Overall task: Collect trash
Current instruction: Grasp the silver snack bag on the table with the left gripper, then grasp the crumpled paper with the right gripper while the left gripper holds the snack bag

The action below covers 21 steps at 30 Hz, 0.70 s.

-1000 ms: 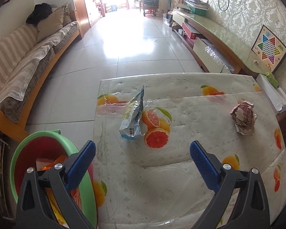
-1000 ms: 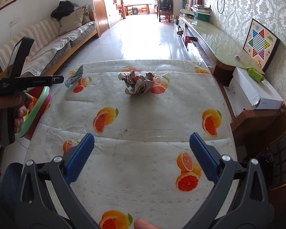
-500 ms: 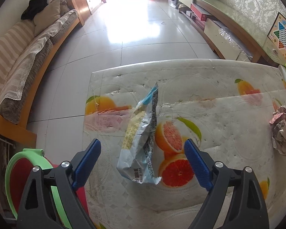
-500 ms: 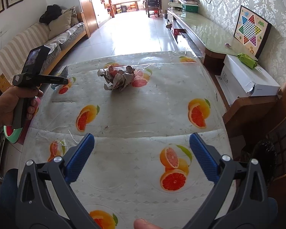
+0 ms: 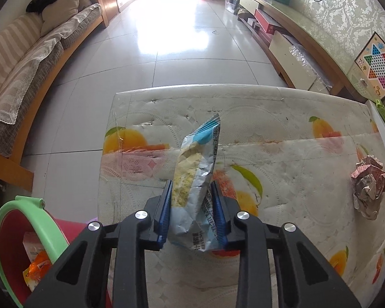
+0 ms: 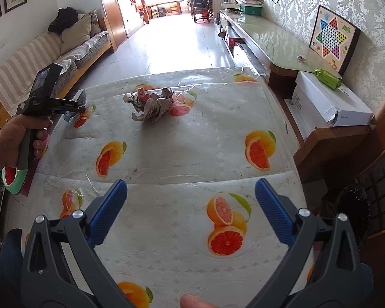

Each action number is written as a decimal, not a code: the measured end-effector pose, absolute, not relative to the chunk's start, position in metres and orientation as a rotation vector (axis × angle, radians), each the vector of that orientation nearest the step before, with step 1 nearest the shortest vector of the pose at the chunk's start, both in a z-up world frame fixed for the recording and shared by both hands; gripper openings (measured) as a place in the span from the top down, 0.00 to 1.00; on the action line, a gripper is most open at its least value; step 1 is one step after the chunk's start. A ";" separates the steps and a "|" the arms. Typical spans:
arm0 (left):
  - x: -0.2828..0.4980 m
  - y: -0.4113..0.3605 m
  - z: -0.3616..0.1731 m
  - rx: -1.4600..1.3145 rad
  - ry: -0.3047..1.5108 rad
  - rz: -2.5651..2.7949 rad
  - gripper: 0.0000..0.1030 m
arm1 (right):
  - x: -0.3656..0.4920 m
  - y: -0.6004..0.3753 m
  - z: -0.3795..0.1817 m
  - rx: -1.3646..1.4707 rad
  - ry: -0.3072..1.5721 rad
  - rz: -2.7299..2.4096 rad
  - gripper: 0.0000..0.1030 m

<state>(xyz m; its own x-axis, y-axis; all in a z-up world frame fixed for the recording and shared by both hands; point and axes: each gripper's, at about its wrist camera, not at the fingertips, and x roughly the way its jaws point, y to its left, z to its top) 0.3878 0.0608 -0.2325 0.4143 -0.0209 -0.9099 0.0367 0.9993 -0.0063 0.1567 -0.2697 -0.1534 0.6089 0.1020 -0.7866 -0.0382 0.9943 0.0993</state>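
My left gripper is shut on a blue and silver snack bag that stands on edge near the table's left side. In the right wrist view the left gripper shows at the far left with the bag mostly hidden behind it. A crumpled paper ball lies at the right of the table; it also shows in the right wrist view, far ahead of my right gripper, which is open and empty above the near part of the table.
A red bin with a green rim holding wrappers stands on the floor left of the table. A white box sits on a wooden unit to the right. A sofa runs along the left wall.
My left gripper moved forward onto the snack bag and closed on it. My right gripper shifted slightly forward and stayed open.
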 end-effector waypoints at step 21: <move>0.280 0.056 -0.175 -0.005 1.006 -0.163 0.88 | 0.238 -0.214 -0.147 -0.005 0.876 0.152 0.05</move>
